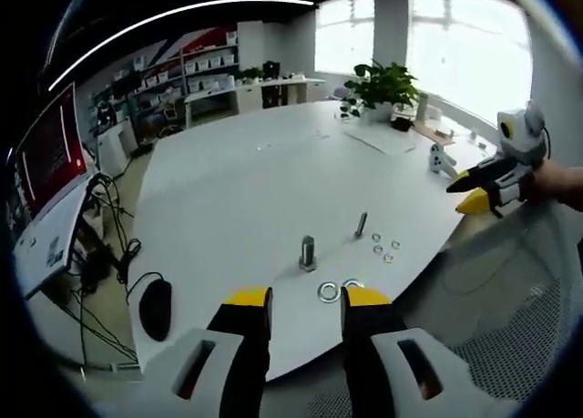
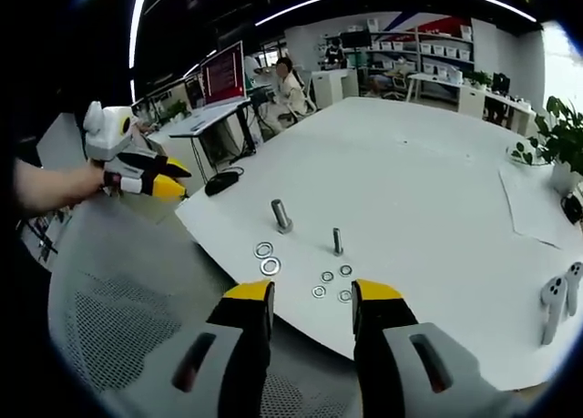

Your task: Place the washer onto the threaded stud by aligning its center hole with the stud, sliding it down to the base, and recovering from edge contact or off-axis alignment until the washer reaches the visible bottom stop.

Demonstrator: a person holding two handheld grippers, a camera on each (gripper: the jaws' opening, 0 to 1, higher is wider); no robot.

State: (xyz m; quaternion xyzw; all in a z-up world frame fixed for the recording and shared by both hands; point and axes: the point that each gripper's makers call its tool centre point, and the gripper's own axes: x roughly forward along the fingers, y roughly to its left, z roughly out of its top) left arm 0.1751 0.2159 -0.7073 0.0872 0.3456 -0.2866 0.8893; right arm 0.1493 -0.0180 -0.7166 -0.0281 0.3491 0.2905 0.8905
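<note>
In the left gripper view, our left tool point(image 1: 306, 299) hangs open and empty just short of the large washers point(image 1: 328, 292) lying flat by the tabletop point(image 1: 237, 181) edge, the thick threaded stud point(image 1: 308, 252) upright beyond them; the right tool point(image 1: 466, 194) waits at the right, its state unclear here.

In the right gripper view, our right tool point(image 2: 311, 295) is open and empty, held back of the small washers point(image 2: 327, 277) and thin stud point(image 2: 337, 241), so we judge nothing is picked yet.

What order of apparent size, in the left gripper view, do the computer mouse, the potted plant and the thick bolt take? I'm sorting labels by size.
1. Potted plant, though far off.
2. Computer mouse, close behind; nearness makes this unsure.
3. Thick bolt, clearly smallest.
</note>
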